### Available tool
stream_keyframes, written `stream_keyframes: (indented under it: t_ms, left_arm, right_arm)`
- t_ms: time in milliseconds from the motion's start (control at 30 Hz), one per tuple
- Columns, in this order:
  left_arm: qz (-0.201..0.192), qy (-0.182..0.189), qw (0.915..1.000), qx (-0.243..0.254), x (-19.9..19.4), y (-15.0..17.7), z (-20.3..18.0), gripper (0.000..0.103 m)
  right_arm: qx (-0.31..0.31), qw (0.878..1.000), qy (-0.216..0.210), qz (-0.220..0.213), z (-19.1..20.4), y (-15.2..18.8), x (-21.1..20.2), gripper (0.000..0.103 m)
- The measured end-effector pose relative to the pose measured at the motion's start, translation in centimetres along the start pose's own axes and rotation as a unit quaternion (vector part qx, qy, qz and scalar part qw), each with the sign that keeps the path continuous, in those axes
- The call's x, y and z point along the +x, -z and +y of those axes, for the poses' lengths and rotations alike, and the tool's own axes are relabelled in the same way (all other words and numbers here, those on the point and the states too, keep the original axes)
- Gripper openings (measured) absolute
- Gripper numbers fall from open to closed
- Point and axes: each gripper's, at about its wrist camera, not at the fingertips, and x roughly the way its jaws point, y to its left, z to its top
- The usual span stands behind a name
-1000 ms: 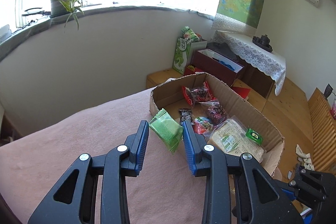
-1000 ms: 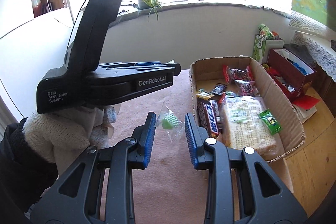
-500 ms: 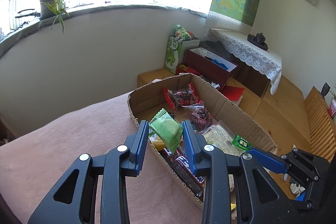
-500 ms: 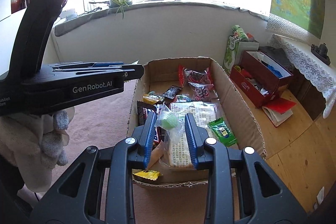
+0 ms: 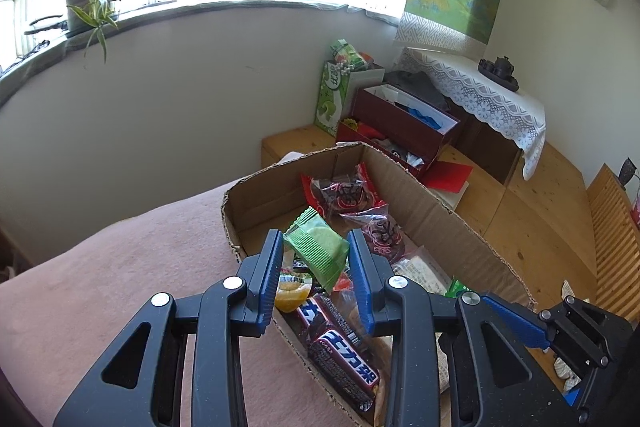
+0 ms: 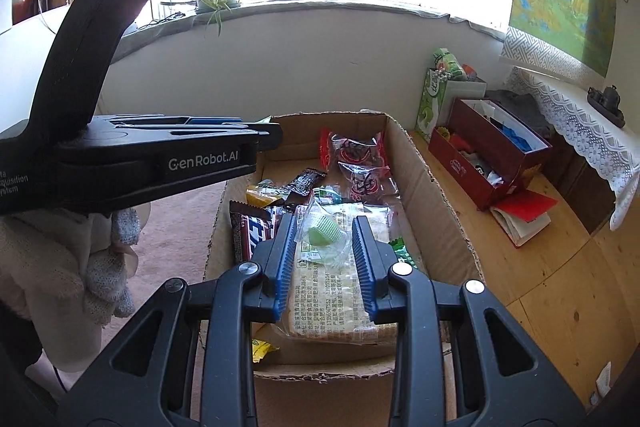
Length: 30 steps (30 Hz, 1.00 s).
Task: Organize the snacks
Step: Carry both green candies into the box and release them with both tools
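My left gripper (image 5: 316,251) is shut on a green-wrapped snack packet (image 5: 318,253) and holds it over the near-left corner of the open cardboard box (image 5: 448,215). My right gripper (image 6: 325,237) is shut on a clear packet with a green cake inside (image 6: 323,233), hanging above the large cracker pack (image 6: 336,301) in the same cardboard box (image 6: 436,203). The box holds chocolate bars (image 5: 342,355), red-wrapped sweets (image 5: 344,191) and several small packets. In the right wrist view the left gripper's body (image 6: 160,155) reaches across from the left, held by a gloved hand (image 6: 72,267).
The box sits on a pink blanket (image 5: 120,267). Beyond it on the wooden floor (image 5: 532,227) stand a dark red box (image 5: 404,131), a green bag (image 5: 332,95) and a lace-covered low table (image 5: 480,95). A potted plant (image 5: 92,3) is on the windowsill.
Both grippers have carried their packets rightward from over the blanket to above the box. The box now fills more of each view.
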Motion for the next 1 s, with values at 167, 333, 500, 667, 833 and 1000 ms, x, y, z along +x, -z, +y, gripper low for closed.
stream_keyframes:
  t_ms: [167, 333, 500, 667, 833, 1000]
  left_arm:
    - [0.003, -0.002, 1.0, 0.003, 0.31, -0.16, -0.45, 0.031]
    - [0.004, -0.002, 1.0, 0.001, 0.41, -0.33, -0.52, 0.032]
    - [0.007, -0.002, 1.0, 0.004, 0.54, -0.4, -0.72, 0.033]
    - [0.009, -0.002, 1.0, 0.0, 0.58, -0.46, -0.68, 0.033]
    - [0.01, -0.001, 0.9999, 0.003, 0.63, -0.51, -0.7, 0.033]
    - [0.009, -0.004, 1.0, 0.002, 0.54, -0.52, -0.72, 0.033]
  right_arm:
    - [0.001, 1.0, 0.0, 0.0, -0.23, 0.07, 0.13, 0.03]
    - [-0.001, 1.0, 0.003, 0.001, -0.31, 0.05, 0.15, 0.03]
    - [-0.003, 1.0, 0.004, 0.001, -0.31, 0.03, 0.15, 0.03]
    - [-0.007, 1.0, 0.012, 0.001, -0.24, -0.04, 0.09, 0.03]
    - [-0.012, 1.0, 0.017, 0.003, -0.08, -0.04, 0.07, 0.031]
    - [-0.016, 1.0, 0.026, 0.0, -0.03, 0.03, -0.11, 0.049]
